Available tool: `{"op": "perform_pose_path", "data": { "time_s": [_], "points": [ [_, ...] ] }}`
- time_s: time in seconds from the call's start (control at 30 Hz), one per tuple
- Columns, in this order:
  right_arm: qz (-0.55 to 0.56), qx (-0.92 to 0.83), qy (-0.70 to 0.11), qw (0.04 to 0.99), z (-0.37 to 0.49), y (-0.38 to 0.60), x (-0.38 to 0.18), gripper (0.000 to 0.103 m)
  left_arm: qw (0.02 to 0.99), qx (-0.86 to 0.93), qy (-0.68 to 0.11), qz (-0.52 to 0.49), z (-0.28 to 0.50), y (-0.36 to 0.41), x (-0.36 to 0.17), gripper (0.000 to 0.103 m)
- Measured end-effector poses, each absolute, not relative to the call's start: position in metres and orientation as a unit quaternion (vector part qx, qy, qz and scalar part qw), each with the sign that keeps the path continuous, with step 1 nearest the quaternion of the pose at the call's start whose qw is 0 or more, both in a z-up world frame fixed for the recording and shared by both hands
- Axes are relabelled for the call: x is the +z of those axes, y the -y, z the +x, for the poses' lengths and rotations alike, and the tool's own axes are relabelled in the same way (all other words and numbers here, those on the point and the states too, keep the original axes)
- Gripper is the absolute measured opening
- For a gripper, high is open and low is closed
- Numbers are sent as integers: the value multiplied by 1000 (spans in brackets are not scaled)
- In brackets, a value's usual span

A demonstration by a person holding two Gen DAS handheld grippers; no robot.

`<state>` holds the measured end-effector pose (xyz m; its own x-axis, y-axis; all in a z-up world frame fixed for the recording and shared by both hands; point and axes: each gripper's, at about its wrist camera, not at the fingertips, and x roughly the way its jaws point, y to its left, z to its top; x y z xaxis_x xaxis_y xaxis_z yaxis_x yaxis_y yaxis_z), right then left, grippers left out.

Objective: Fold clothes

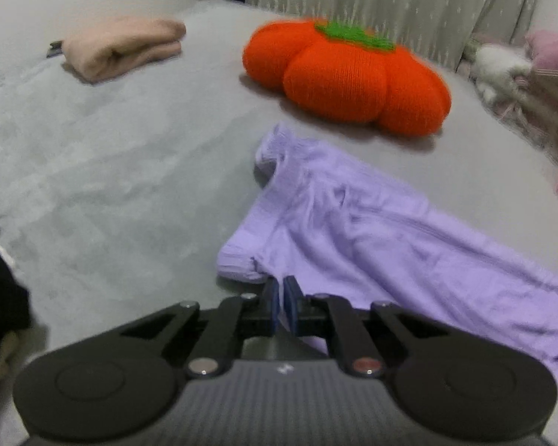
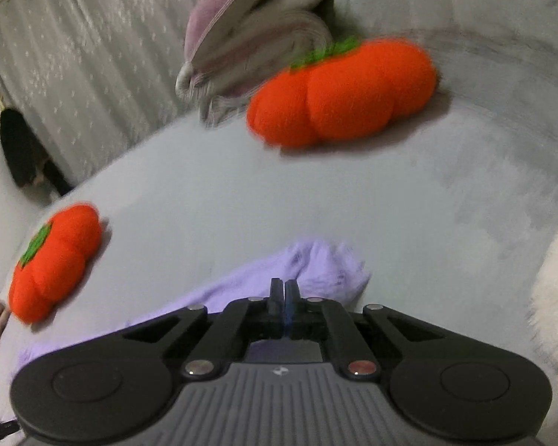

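Low in the frame, the left gripper (image 1: 282, 299) was pinched shut on the near edge of the lilac garment (image 1: 372, 238); the right gripper (image 2: 283, 297) was likewise closed on its far end (image 2: 316, 264); both corners seemed secured, so the next move likely called for lifting together; beyond lay an orange pumpkin cushion (image 1: 348, 78).
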<state>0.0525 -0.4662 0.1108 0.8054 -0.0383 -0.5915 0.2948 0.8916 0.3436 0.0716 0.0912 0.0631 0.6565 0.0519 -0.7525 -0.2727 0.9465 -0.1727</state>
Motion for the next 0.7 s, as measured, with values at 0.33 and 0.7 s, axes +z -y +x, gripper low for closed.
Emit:
{"op": "perform_pose_path", "data": {
  "time_s": [0.33,0.7],
  "points": [
    [165,-37,-422,891,69,458,75,14,905,90,-380,-171,48,-113,87,6],
    [245,-36,-453,856,95,455,41,29,913,81,-374,-140,37,-104,89,6]
  ]
}}
